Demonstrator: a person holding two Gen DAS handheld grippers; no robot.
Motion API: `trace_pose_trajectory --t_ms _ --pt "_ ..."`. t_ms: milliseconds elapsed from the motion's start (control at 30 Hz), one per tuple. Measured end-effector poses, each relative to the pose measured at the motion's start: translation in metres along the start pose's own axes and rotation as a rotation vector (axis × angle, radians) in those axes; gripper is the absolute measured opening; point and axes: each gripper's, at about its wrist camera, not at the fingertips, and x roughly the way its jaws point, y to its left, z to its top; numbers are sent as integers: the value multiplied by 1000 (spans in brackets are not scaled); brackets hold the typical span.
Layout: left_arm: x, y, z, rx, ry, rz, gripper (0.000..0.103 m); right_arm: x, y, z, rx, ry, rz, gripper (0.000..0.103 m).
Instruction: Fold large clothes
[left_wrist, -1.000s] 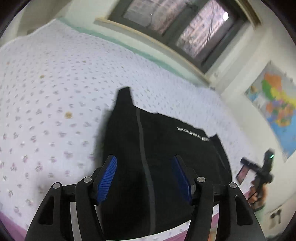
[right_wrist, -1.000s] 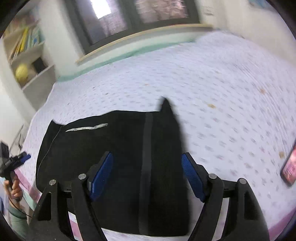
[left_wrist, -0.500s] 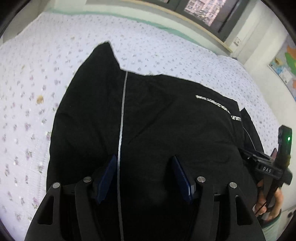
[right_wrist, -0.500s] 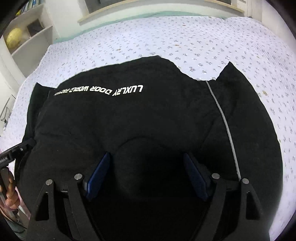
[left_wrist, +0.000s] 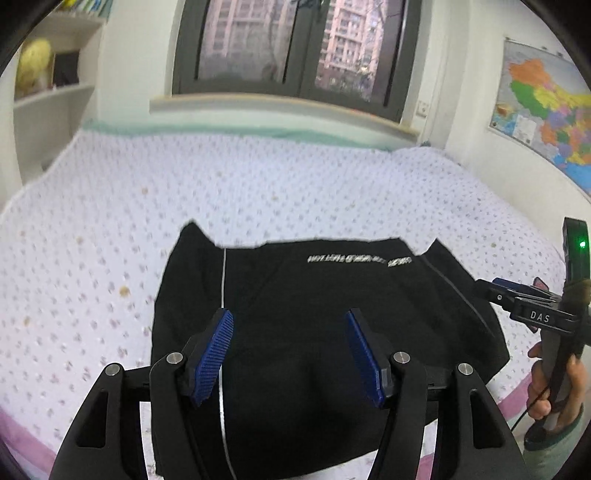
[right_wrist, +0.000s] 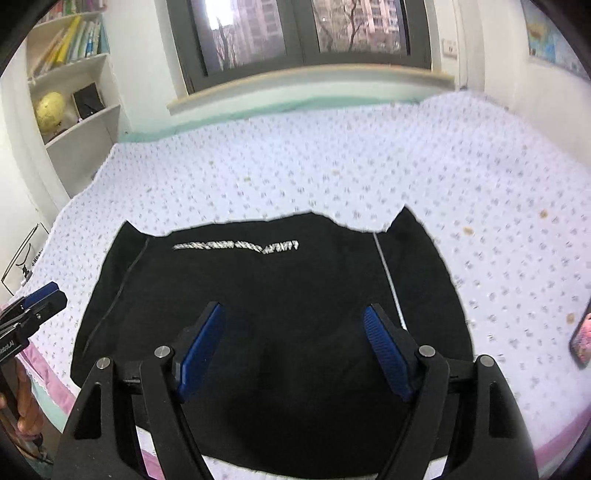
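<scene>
a flowered bedspread (right_wrist: 369, 177) below a dark-framed window (right_wrist: 303, 33), a bookshelf (right_wrist: 74, 74) holding a yellow globe (right_wrist: 50, 110), a wall map (left_wrist: 546, 114).

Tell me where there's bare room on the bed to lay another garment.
Free: the bedsheet between the black garment and the window. Crowded: the near edge, under the garment; a phone lies to its right.

The garment (left_wrist: 314, 295) is matt black cloth with pale printed lettering (left_wrist: 358, 259) and thin silvery piping (left_wrist: 224, 280); the bedspread (left_wrist: 295, 192) is white quilted cloth, dimpled, sprinkled with a small floral print; the left gripper (left_wrist: 290, 350) has matt black plastic arms, ribbed blue pads (left_wrist: 216, 356) and bright metal pins (left_wrist: 174, 357); the map (left_wrist: 546, 122) looks like glossy paper.
</scene>
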Motion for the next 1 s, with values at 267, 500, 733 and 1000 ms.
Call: trace_pose_trajectory --t_ms 267,500,733,1000 --pt "-48 -32 13 51 -123 82 79 -78 12 -2 -88 -133 -117 83" --pt "-67 -35 12 29 -107 62 80 -97 16 -7 -147 -171 -213 84" --pt "-75 -44 7 78 -140 171 80 -101 11 -14 -140 -165 -213 85" --pt "-71 -44 5 86 -137 218 80 -92 4 -19 -123 -126 -197 86"
